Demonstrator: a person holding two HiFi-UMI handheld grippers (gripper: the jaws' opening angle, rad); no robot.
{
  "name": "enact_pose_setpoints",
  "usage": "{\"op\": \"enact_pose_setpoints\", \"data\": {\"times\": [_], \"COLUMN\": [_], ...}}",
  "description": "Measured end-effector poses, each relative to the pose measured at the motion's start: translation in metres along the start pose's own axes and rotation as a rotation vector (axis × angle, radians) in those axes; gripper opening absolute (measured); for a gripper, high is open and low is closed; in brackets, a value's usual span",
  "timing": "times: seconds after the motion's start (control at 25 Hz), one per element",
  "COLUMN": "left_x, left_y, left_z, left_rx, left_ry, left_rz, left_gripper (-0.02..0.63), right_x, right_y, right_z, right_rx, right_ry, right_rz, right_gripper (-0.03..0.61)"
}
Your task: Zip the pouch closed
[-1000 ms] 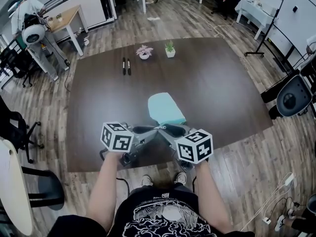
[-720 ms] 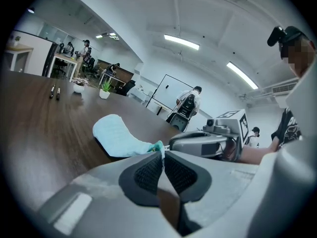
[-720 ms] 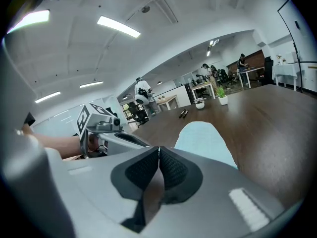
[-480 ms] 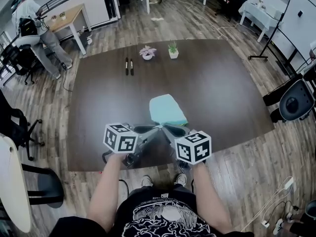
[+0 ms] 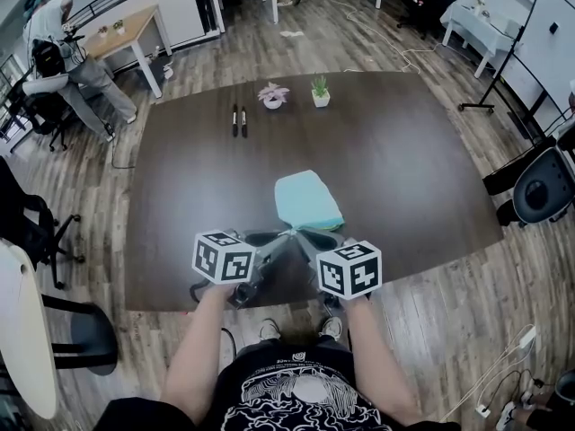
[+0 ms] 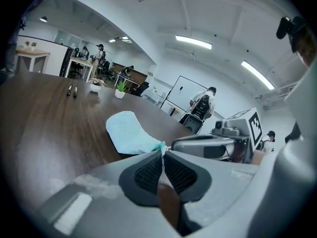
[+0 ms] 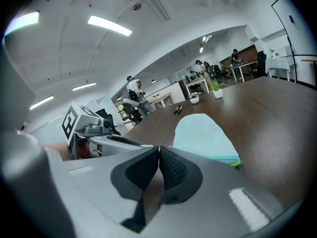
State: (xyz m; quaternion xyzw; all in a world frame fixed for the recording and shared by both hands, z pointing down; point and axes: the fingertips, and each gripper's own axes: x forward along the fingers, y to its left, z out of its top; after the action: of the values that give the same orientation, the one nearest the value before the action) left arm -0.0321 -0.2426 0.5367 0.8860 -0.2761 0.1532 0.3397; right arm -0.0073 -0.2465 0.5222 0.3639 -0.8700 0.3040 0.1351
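A light blue pouch lies flat on the dark brown table, its near end toward me. Both grippers meet at that near end. My left gripper is shut on the pouch's near corner, and teal fabric shows at its tips. My right gripper comes in from the right and is shut too. A small pale bit at its tips looks like the zipper pull. The rest of the pouch stretches away to the right of its jaws. The zipper itself is mostly hidden.
Two pens and two small potted plants stand at the table's far side. The table's near edge runs just under the grippers. Office chairs and desks ring the table.
Both grippers stay at the pouch's near end and the pouch has not moved. Only the head view has shifted slightly.
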Motion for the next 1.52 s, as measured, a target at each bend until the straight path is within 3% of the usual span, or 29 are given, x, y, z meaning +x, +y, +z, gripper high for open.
{"op": "enact_pose_setpoints", "data": {"times": [0.68,1.16,1.52], "left_x": [-0.005,-0.007,-0.009], "left_y": [0.003,0.021,0.028], "left_z": [0.005,0.008,0.014], "left_rx": [-0.007,-0.062,-0.085], "left_ry": [-0.036,-0.117,-0.150], "left_rz": [0.057,0.236,0.298], "left_gripper": [0.021,0.021,0.023], "right_x": [-0.007,-0.006,-0.005], "right_y": [-0.017,-0.019,-0.019], "right_z": [0.005,0.003,0.007], "right_rx": [0.059,0.044,0.032], "right_ry": [-0.020,-0.028,-0.036], "right_rz": [-0.027,-0.073,-0.083], "right_gripper": [0.007,0.008,0.008]}}
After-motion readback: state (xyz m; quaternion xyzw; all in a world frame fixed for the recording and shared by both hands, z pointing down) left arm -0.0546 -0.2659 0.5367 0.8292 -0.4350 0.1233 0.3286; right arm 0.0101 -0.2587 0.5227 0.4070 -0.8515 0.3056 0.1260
